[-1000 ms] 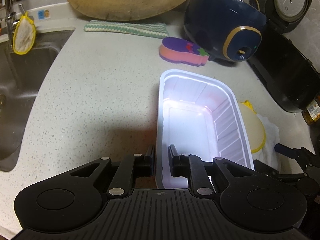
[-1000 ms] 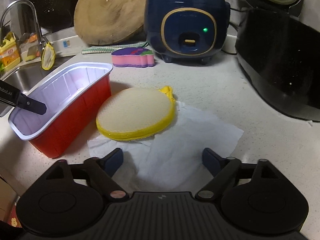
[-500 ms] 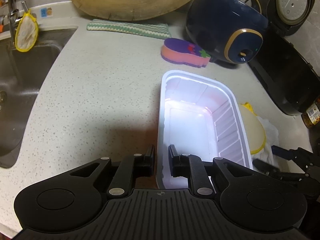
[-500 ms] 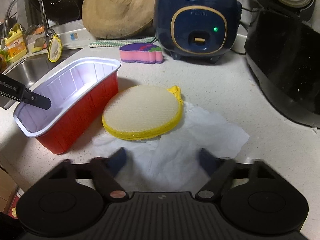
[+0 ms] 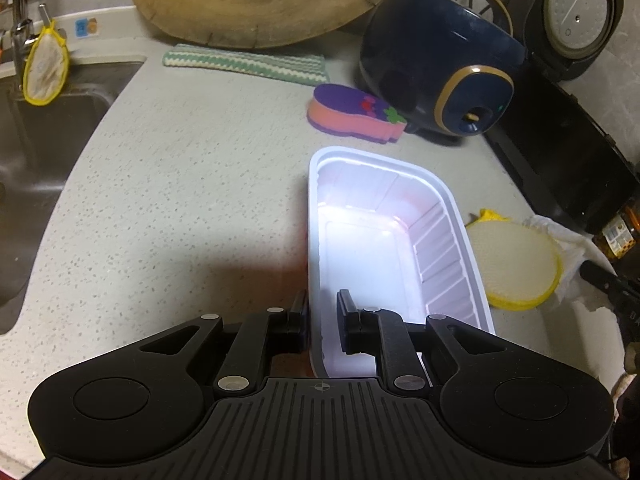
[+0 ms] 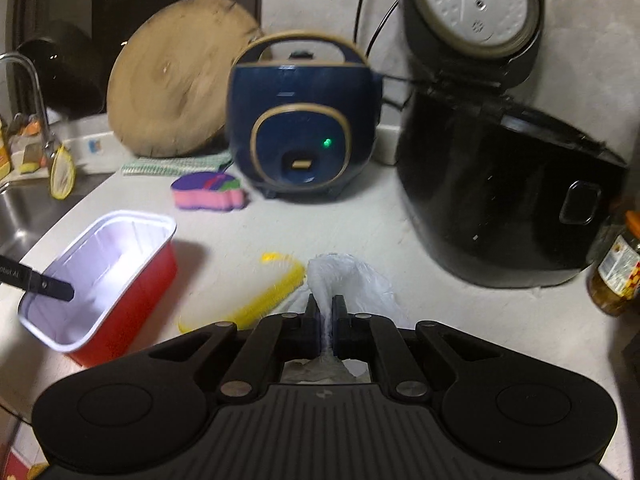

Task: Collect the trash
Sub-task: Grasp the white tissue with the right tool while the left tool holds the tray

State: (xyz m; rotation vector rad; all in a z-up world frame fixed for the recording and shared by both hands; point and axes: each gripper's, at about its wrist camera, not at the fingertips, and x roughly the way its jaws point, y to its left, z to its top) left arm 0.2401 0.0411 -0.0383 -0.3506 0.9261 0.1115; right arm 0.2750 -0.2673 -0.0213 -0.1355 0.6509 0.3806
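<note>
Right wrist view: my right tongs have just closed and now pinch the white tissue, which bunches up between the jaws above the bench. Just left of it lies the yellow scrubber, blurred and partly under my tongs; whether it touches the tissue I cannot tell. Further left sits the red tray, white inside, with my left tongs clamped on its near wall, one jaw outside and one inside. Behind stand the blue cooker, the black cooker with its lid up, and a jar at the right edge. A purple-pink sponge lies before the blue cooker, a striped cloth under the round wooden board, and the sink at far left with a second scrubber hanging over it.
</note>
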